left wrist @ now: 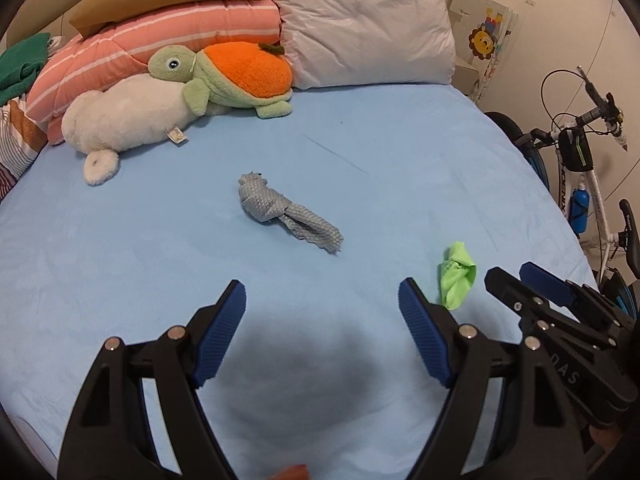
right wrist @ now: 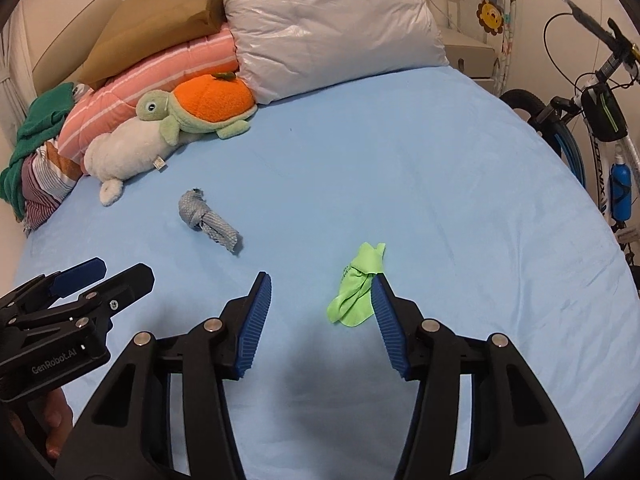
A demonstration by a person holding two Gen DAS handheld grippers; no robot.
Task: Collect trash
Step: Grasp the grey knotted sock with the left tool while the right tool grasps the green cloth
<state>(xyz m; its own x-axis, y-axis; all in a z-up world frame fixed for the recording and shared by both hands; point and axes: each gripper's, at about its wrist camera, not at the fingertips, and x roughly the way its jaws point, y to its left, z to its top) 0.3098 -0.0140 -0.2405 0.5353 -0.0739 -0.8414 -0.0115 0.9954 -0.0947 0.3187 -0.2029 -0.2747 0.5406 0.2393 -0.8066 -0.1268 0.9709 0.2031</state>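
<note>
Both empty: left hand-held gripper (left wrist: 322,292) wide, right hand-held gripper (right wrist: 322,286) narrower, above bed (left wrist: 400,152). Risk: pinching sheet with green cloth (right wrist: 354,294), or nudging grey cloth (left wrist: 280,210) aside

Both views are evenly and fairly brightly lit by soft indoor light from above. A broad, blurred shadow is cast on the blue bed sheet (left wrist: 400,152) just beyond each gripper. Faint glare is seen on the white plastic-covered pillow (left wrist: 360,20). Strong fisheye bending is shown, the bed's edges curve, and the corners are cut off by black vignetting. Focus is sharp throughout.
</note>
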